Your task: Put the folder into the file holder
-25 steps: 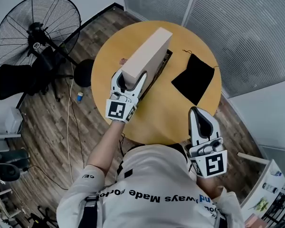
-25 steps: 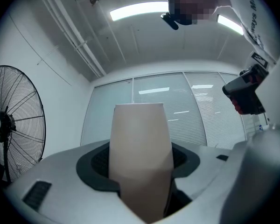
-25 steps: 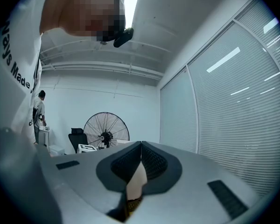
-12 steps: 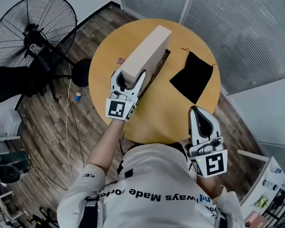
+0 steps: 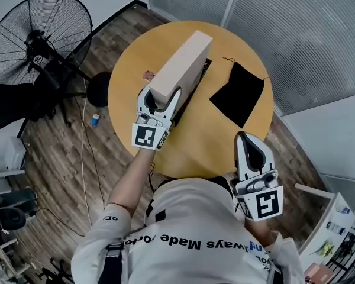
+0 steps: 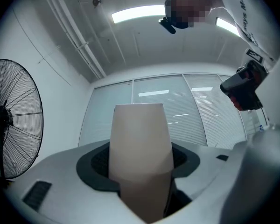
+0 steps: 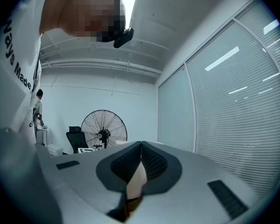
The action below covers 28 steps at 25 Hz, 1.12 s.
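left gripper clamped on near end of folder | long axis 7→1 o'clock, parallel to file holder just at its 4 o'clock side | right gripper closed, empty, well apart at 5 o'clock

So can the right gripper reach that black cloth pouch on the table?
Probably yes. The black cloth pouch lies flat on the round yellow table ahead of the right gripper, with nothing between them. That gripper's jaws are together, so they would have to open first.
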Motion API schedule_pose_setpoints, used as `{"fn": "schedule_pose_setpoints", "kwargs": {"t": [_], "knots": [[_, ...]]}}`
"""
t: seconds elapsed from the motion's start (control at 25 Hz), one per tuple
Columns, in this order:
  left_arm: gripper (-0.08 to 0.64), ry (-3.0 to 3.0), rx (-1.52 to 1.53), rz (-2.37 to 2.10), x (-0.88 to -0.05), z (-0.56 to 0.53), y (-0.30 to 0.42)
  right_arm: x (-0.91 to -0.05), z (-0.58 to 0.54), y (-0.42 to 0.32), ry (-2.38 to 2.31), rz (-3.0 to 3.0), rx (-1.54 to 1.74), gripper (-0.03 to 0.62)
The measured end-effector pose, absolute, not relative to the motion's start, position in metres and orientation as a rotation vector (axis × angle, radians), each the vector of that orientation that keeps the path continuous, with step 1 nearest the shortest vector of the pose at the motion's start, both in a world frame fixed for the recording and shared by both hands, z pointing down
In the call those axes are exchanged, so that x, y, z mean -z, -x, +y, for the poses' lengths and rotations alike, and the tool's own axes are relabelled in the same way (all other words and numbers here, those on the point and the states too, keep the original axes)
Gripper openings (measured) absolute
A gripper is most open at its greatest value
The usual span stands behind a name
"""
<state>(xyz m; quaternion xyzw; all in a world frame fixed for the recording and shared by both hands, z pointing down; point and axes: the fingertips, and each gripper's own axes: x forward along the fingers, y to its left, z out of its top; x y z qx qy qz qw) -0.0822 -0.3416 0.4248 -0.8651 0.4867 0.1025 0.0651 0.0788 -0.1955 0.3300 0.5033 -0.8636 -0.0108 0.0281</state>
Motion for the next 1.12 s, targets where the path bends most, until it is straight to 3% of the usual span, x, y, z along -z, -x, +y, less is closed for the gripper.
{"fn": "schedule_pose_setpoints", "kwargs": {"t": [1.12], "knots": [[0.29, 2.527, -0.323, 1.567, -0.445, -0.334, 0.07, -0.338, -0.189, -0.09, -1.565, -2.632, 0.006, 0.023]]}}
